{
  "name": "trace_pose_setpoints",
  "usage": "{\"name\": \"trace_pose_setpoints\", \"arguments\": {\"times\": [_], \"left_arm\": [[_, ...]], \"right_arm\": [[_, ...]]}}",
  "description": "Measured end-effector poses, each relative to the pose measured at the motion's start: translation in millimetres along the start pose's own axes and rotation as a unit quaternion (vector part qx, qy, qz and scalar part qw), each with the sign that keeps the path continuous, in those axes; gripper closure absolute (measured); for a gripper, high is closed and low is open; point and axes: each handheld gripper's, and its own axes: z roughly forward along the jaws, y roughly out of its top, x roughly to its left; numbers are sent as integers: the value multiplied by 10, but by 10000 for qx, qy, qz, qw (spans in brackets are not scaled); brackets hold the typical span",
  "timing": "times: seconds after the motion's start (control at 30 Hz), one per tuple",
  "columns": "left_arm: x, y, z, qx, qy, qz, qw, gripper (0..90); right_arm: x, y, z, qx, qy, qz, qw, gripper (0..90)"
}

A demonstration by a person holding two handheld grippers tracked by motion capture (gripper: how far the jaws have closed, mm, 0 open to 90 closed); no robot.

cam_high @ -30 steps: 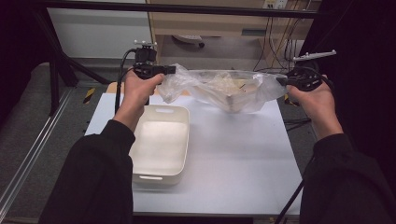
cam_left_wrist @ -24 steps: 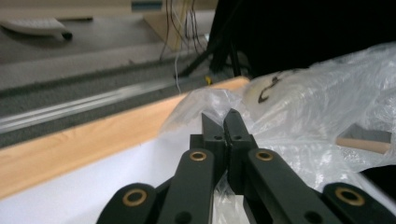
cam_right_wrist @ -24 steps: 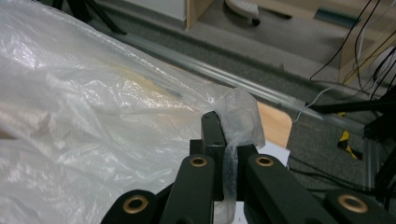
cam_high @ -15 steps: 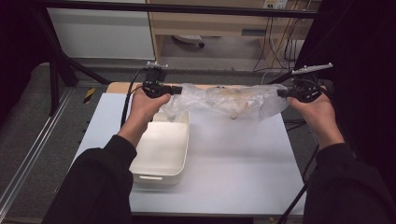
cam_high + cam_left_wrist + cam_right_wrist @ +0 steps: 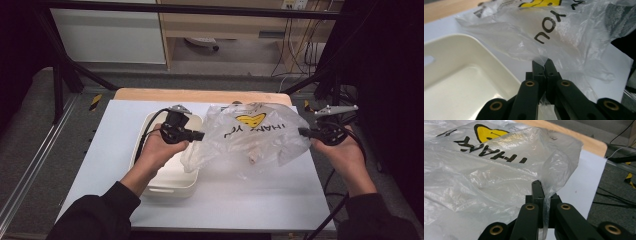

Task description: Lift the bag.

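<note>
Stretching between both claws, the bag (image 5: 252, 135) is held over the tabletop (image 5: 225, 200) beside the tray (image 5: 172, 182); left claw (image 5: 543, 62) and right claw (image 5: 541, 185) are each clamped on thin, slippery film, best gripped at bunched edges.

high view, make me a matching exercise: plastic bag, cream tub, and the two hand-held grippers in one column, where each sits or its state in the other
Things:
1. plastic bag
2. cream tub
3. left hand-held gripper
4. right hand-held gripper

Places or states:
A. shut on the bag's right edge
B. stretched between both grippers, yellow smiley on it
C. shut on the bag's left edge, above the tub
D. resting on the white table, left of the bag

Pairs: 1-B, 2-D, 3-C, 4-A
</note>
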Motion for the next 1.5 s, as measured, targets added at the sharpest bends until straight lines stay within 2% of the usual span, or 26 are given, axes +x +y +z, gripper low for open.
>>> {"name": "trace_pose_setpoints", "arguments": {"times": [0.13, 0.23, 0.53, 0.73, 0.87, 0.93, 1.07, 1.23, 1.33, 1.5], "left_arm": [[-87, -121, 36, 43, -89, -19, 9999, 899], [-145, -214, 55, 58, -117, -52, 9999, 898], [-328, -482, 119, 30, -266, -91, 9996, 898], [-439, -609, 129, 116, -301, 30, 9995, 897], [-491, -721, 178, 203, -389, 5, 9990, 896], [-515, -772, 193, 224, -351, 23, 9991, 896], [-578, -879, 198, 250, -140, 107, 9995, 896], [-663, -997, 215, 240, -108, 154, 9995, 895], [-705, -1043, 237, 257, -89, 226, 9994, 892], [-750, -1061, 227, 115, 40, 288, 9995, 790]], "right_arm": [[71, -194, 56, 97, 93, 11, 9999, 900], [111, -319, 80, 68, 171, 35, 9998, 900], [205, -668, 206, 122, 365, 255, 9989, 900], [239, -898, 212, 74, 429, 376, 9983, 900], [263, -1054, 224, 159, 445, 377, 9982, 900], [269, -1115, 242, 261, 432, 329, 9982, 900], [301, -1207, 283, 419, 375, 280, 9980, 900], [319, -1305, 311, 628, 206, 168, 9977, 900], [334, -1363, 343, 688, 222, 139, 9973, 900], [351, -1413, 372, 664, 248, 206, 9973, 900]]}}
